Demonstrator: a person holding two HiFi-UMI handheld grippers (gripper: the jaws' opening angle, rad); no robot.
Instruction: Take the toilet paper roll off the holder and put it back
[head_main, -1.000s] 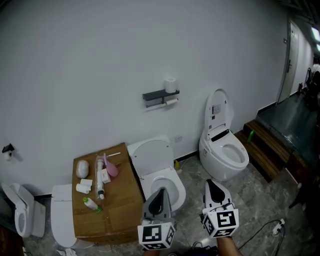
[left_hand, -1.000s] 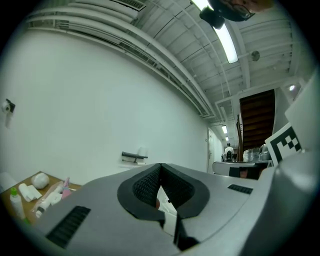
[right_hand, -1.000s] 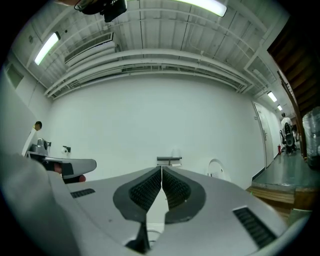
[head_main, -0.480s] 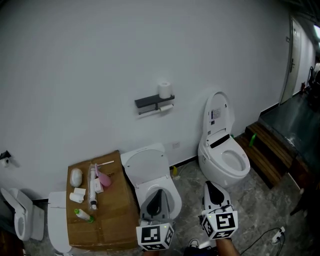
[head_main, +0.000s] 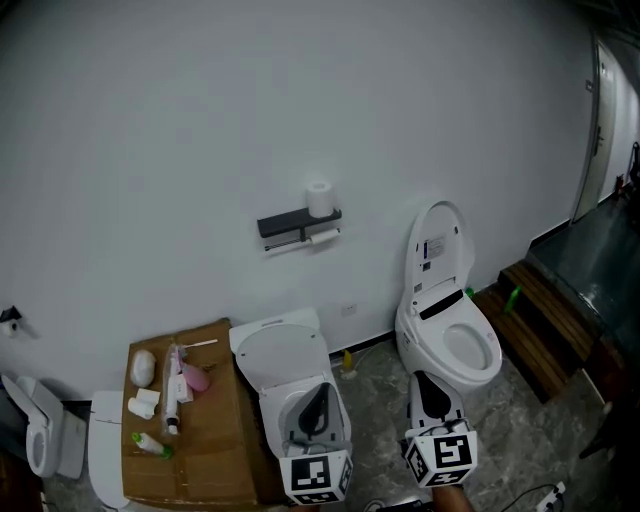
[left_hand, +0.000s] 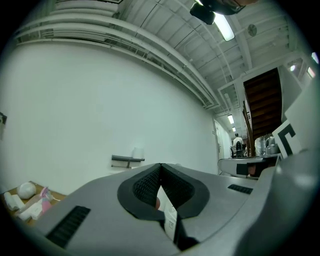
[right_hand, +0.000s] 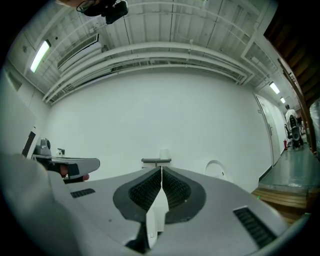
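TP roll (head_main: 319, 198) stands upright on top of the wall holder (head_main: 290, 222), at its R end, touching the shelf. A 2nd roll (head_main: 324, 237) sits on the bar just under the holder, same end.

L gripper (left_hand: 160, 165): jaws together, tips meeting, nothing btwn them. In head view it's well below the holder, pointing up toward it. R gripper (right_hand: 161, 169): jaws pressed tip to tip too, empty. It's well below the holder & a bit to the R. Both are well apart from holder & TP roll. In R gripper view the holder shows right above the jaw tips, far off on the wall.

Rest of the room, all vs. the holder:
- White toilet (head_main: 447, 320) w/ lid up, below-R, against the wall.
- 2nd toilet (head_main: 278, 352), lid up, straight below. L gripper overlaps its bowl in head view.
- Cardboard box (head_main: 200, 450) below-L. On top are a pink item (head_main: 195, 378), a few white bottles & a green-capped bottle (head_main: 150, 444).
- Small yellow bottle (head_main: 347, 360) on the floor by the wall, below, btwn the two toilets.
- Wooden steps (head_main: 545, 315) far R & lower, w/ a green thing (head_main: 514, 297) on them.
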